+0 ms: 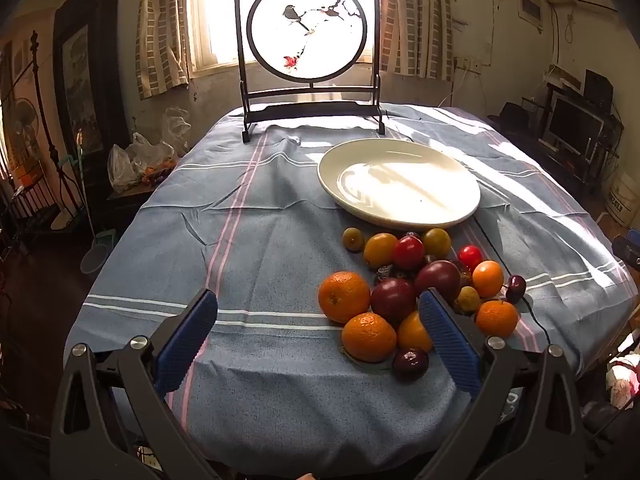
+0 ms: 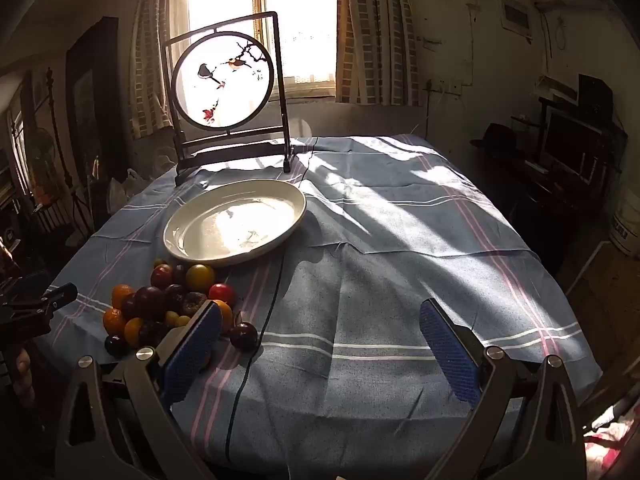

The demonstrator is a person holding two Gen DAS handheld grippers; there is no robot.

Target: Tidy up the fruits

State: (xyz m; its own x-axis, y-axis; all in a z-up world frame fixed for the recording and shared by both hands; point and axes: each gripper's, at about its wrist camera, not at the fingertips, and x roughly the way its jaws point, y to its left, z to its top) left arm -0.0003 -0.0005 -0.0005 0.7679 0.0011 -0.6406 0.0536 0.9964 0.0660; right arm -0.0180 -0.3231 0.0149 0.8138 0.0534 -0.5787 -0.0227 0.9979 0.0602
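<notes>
**Both grippers hanging open over a table of unsorted fruit**

Here, on the far left, beyond the table edge, a plastic bag (image 1: 128,164) is sitting on a low dark stand. The left gripper (image 1: 318,312) is hovering above the near part of the blue striped tablecloth (image 1: 256,208), tilting downward, its blue pads (image 1: 186,344) standing wide apart and pinching nothing. At the far edge a framed bird screen (image 1: 307,32) is standing upright against the bright window.

Moving right, the white plate (image 1: 400,216) is lying flat and bare of fruit, far of the fruit pile (image 1: 416,280). The pile is lying on the cloth just near of the plate; it is a loose cluster, stretching roughly from far to near, with no single direction of pointing. A large orange (image 1: 344,296) is sitting at its left edge, dark red plums (image 1: 394,300) are crowding the middle, and a small dark plum (image 1: 410,364) is lying nearest. A cherry (image 1: 516,286) is resting at the right edge, its stem pointing up, touching a thin black cable (image 1: 538,320).

Further right, the right gripper (image 2: 320,316) is hanging over bare cloth, its fingers spread fully and holding nothing, the pile lying just beside its left pad (image 2: 192,356).
</notes>
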